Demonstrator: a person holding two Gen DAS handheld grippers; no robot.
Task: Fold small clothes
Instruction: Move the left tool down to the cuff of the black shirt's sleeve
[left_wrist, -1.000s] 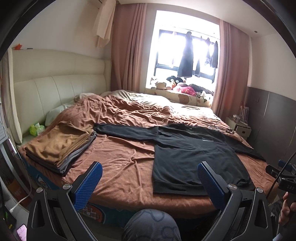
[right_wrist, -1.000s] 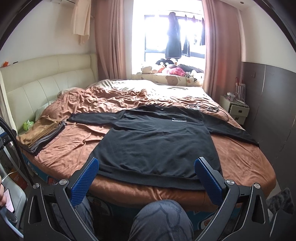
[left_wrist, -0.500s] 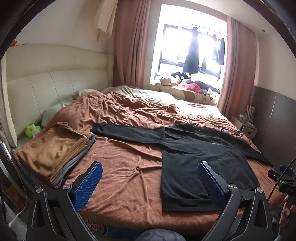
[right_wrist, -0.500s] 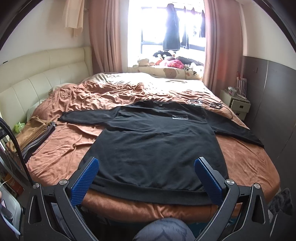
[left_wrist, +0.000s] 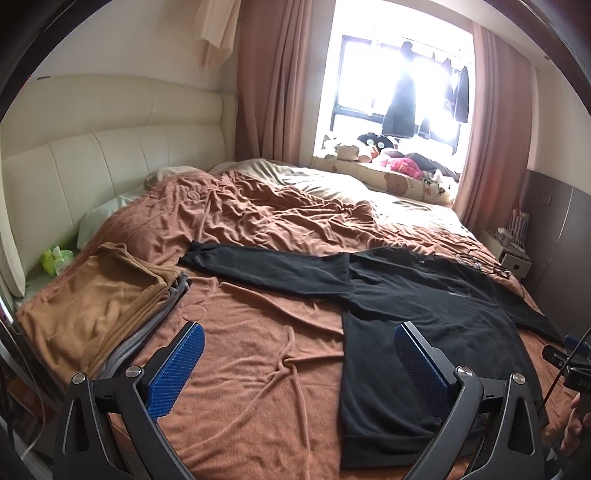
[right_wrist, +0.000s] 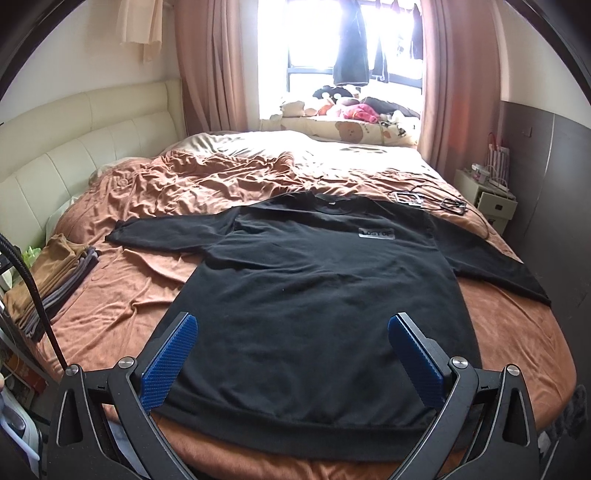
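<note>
A black long-sleeved shirt (right_wrist: 325, 295) lies flat across the middle of the right wrist frame, front up, on the rust-brown blanket (right_wrist: 140, 295) of a bed, both sleeves stretched out to the sides. A small grey patch (right_wrist: 376, 232) on the chest reads what looks like "LOSTOF", though the last letters are not sharp. In the left wrist view the same patch is too small and dark to read.

The right gripper (right_wrist: 292, 350) sits low in its frame, above the shirt's hem, its blue ribbed pads (right_wrist: 170, 363) spread wide and holding nothing. The left gripper (left_wrist: 299, 363) is likewise spread wide and empty, low in its frame; one pad is over bare blanket, the other over the shirt's left edge.

A stack of folded clothes (left_wrist: 92, 306), tan on top with grey layers below, lies at the left of the left wrist frame. Its near end is cut off behind the gripper frame.

At the lower right edge of the left wrist view, part of a hand (left_wrist: 572, 432) grips a black handle, mostly out of frame. The shirt's near hem is partly hidden behind both gripper bodies. Dark cables (right_wrist: 428, 201) beyond the collar are hard to identify.
</note>
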